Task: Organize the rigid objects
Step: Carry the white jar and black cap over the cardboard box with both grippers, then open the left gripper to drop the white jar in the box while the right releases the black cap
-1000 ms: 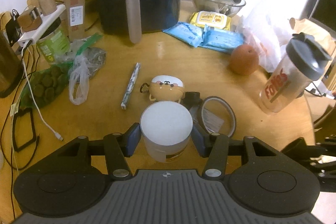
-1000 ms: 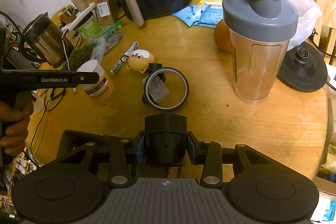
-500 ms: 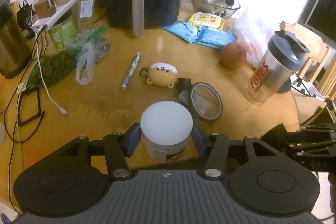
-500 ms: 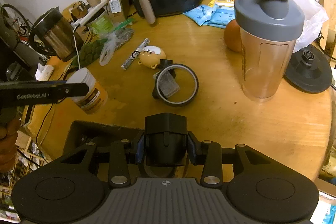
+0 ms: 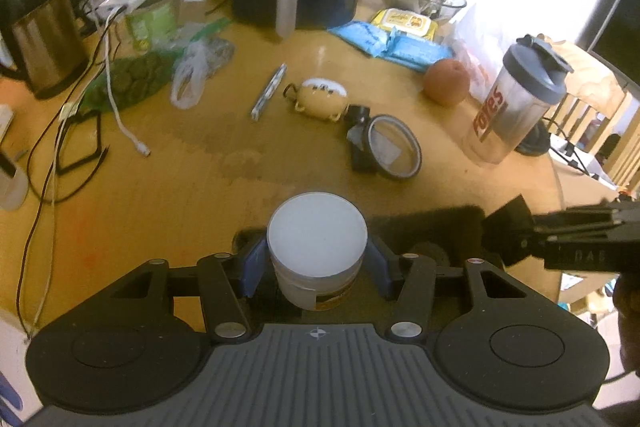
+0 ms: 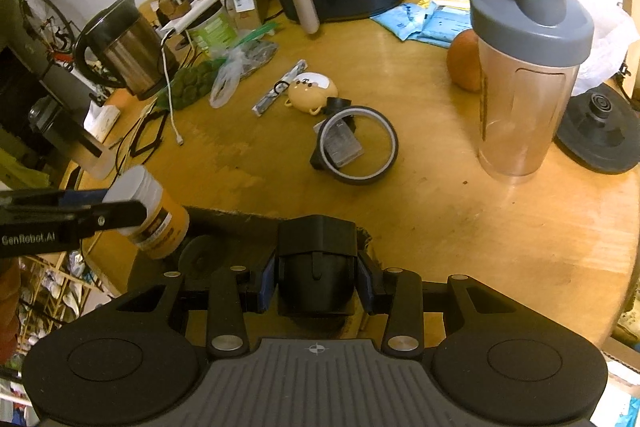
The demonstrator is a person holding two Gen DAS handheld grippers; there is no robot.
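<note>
My right gripper [image 6: 316,285] squeezes a black blocky plastic thing [image 6: 317,259]. Past it on the round wooden table [image 6: 460,219] lies a black tape ring [image 6: 357,145].

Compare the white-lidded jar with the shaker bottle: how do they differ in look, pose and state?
The jar is short, opaque, with a flat white lid and an orange label; the shaker bottle is tall, clear, with a grey flip-top lid. The jar is clamped in the left gripper at the table's near edge; the shaker bottle stands free on the table. In the right wrist view the jar tilts, while the shaker bottle is upright. Both are lidded, round containers.
</note>
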